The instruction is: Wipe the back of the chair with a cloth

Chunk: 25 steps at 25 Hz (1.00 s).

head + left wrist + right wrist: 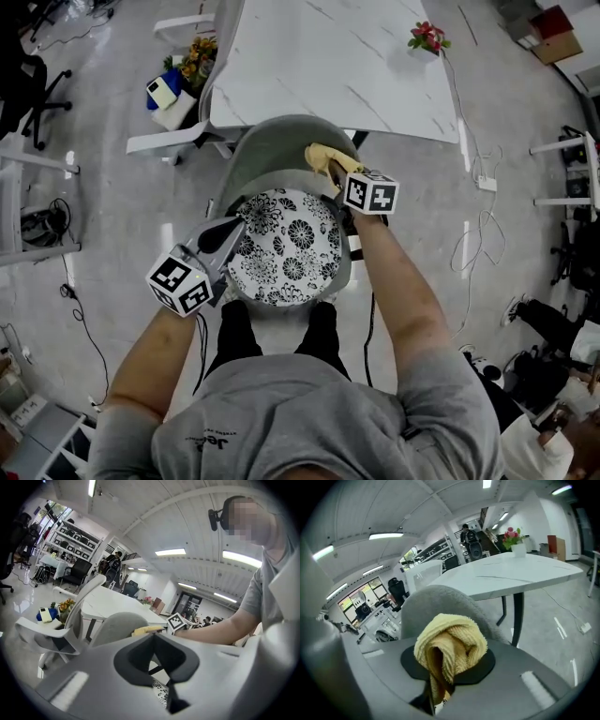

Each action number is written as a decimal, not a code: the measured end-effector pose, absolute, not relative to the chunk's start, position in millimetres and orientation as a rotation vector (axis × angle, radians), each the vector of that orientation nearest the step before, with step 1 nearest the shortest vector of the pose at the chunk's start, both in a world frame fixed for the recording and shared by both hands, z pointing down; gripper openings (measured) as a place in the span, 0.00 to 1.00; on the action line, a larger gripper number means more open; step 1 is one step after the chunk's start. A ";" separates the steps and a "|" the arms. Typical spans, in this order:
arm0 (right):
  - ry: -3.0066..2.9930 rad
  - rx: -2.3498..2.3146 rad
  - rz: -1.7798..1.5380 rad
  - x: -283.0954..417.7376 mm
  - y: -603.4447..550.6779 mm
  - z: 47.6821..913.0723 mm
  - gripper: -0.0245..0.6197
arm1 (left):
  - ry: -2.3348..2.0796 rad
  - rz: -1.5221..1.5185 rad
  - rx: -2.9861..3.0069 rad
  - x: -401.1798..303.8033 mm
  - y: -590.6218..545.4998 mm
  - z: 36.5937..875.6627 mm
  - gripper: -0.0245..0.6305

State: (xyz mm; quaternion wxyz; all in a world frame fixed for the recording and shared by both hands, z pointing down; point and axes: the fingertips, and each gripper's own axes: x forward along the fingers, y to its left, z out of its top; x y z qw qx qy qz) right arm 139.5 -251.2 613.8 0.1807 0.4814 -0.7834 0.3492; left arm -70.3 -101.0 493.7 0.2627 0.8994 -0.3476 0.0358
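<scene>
- The cloth point(323, 157) point(450, 644) is yellow and bunched into a rounded wad. It sits at the top edge of the chair back point(272, 150) point(436, 602), toward the person's right end of that edge.
- In the left gripper view the cloth appears to lie against the rim of the chair back point(117, 625).
- The right gripper point(333, 173) point(440, 686) has its jaws clamped on the lower folds of the cloth. The wad bulges out ahead of the jaws and hides their tips.
- The right forearm point(398, 281) is extended forward along the right side of the chair, nearly straight. The marker cube point(370, 192) faces up just behind the cloth.
- The left gripper point(230, 230) point(161, 667) has its jaws brought together to a point, with nothing between them.
- The left gripper hangs over the left edge of the seat cushion point(286, 248), which carries a black-and-white floral print. It points toward the chair back, and contact with the cushion cannot be confirmed.
- The left forearm point(155, 356) is bent and held closer to the body than the right one.
- A white marble-pattern table point(328, 66) point(511, 573) stands just beyond the chair back.
- A small pot of red flowers point(428, 37) point(512, 536) stands on the table near its far right corner.
</scene>
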 end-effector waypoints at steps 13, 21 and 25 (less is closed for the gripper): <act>-2.399 0.440 0.692 -78.2 -198.7 656.3 0.13 | -1.009 0.154 2.435 -141.9 -78.0 521.3 0.13; -2.318 0.581 0.765 -100.4 -231.4 685.6 0.13 | -1.049 0.142 2.379 -180.7 -71.5 536.5 0.13; -2.315 0.633 0.792 -89.6 -241.4 688.4 0.13 | -1.045 0.135 2.362 -182.1 -72.5 539.4 0.13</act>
